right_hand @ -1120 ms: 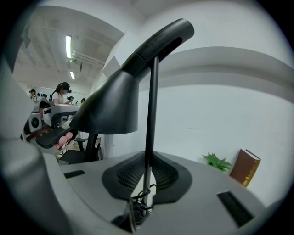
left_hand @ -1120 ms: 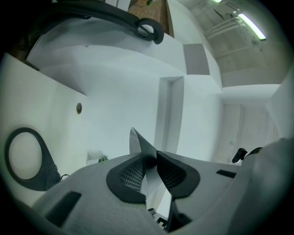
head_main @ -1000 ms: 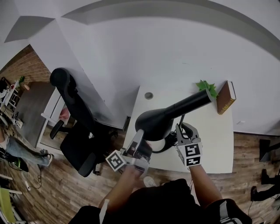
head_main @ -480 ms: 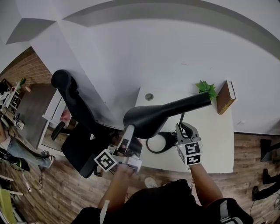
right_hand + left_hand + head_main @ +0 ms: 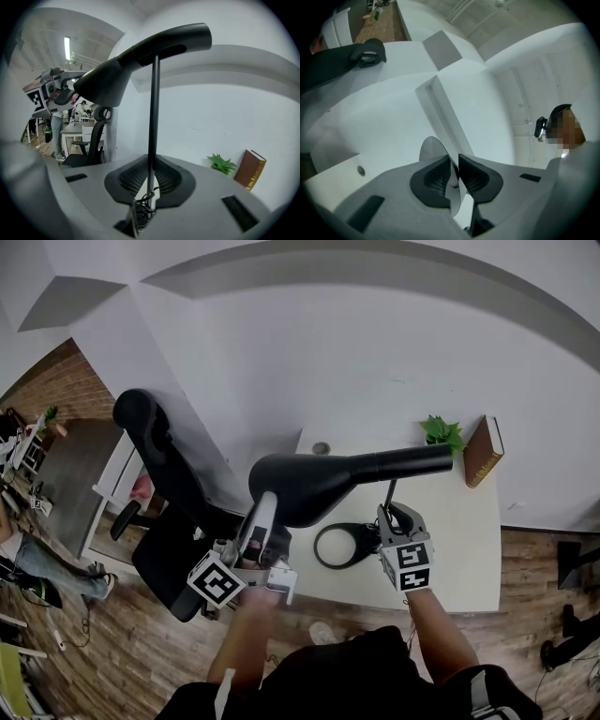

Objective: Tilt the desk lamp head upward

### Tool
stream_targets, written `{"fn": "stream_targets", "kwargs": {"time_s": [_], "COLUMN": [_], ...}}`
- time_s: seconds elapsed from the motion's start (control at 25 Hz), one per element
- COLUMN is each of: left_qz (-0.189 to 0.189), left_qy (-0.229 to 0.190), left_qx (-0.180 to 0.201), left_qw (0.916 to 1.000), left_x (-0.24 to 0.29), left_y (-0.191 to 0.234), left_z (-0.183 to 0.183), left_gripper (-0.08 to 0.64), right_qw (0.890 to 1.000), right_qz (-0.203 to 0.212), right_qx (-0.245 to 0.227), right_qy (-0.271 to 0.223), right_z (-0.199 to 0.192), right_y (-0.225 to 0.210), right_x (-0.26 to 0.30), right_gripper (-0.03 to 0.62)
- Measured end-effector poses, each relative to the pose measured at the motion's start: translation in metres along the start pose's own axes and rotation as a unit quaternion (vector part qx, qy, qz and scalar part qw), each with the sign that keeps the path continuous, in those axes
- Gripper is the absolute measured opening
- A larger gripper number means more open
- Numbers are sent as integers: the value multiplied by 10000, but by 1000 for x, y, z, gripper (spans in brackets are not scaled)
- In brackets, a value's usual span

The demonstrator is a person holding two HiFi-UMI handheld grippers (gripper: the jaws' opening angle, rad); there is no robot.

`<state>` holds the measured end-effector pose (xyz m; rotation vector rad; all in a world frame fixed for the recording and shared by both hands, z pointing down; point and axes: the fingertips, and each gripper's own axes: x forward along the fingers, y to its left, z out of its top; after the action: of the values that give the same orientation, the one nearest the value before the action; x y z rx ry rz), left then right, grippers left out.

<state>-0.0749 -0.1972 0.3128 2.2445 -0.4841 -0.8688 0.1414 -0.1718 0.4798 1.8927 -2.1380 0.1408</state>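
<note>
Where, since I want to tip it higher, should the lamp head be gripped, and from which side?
Grip the thin rim of the lamp head at its flared mouth, coming from the open end away from the stem. That edge is thin enough for narrow jaws and farthest from the joint, likely giving leverage; the left tool pinches it there.

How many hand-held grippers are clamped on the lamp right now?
2. The left hand-held gripper pinches the rim of the lamp head; the right hand-held gripper is shut on the stem.
</note>
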Motion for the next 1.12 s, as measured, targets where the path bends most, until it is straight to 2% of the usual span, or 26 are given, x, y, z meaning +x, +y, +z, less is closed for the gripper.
{"fn": "stream_targets", "kwargs": {"time_s": [0.2, 0.4, 0.56, 0.76, 0.96, 1.12], "left_qz": [-35, -305, -450, -530, -645, -729], "left_qy": [-14, -26, 32, 107, 332, 425], "left_qx": [421, 995, 1627, 2082, 2722, 2961], "left_qw": [9991, 9946, 9856, 9766, 9595, 9514], "left_x": [7, 27, 45, 59, 79, 90], "left_y": [-13, -47, -74, -95, -120, -133], "left_z": [15, 33, 40, 44, 44, 42], "left_gripper": [47, 48, 52, 54, 58, 60], "right_qw": [10000, 10000, 9999, 9999, 9999, 9998], "right_qz": [-38, -67, -106, -106, -148, -196], "right_qx": [15, -14, -16, -13, 10, 20], "right_qy": [-38, -41, -34, -34, -34, -29], "right_z": [1, 2, 0, 1, 2, 2], "right_y": [1, 1, 0, 2, 1, 2], "right_x": [0, -1, -2, -2, -2, -2], "right_gripper": [32, 32, 32, 32, 32, 32]}}
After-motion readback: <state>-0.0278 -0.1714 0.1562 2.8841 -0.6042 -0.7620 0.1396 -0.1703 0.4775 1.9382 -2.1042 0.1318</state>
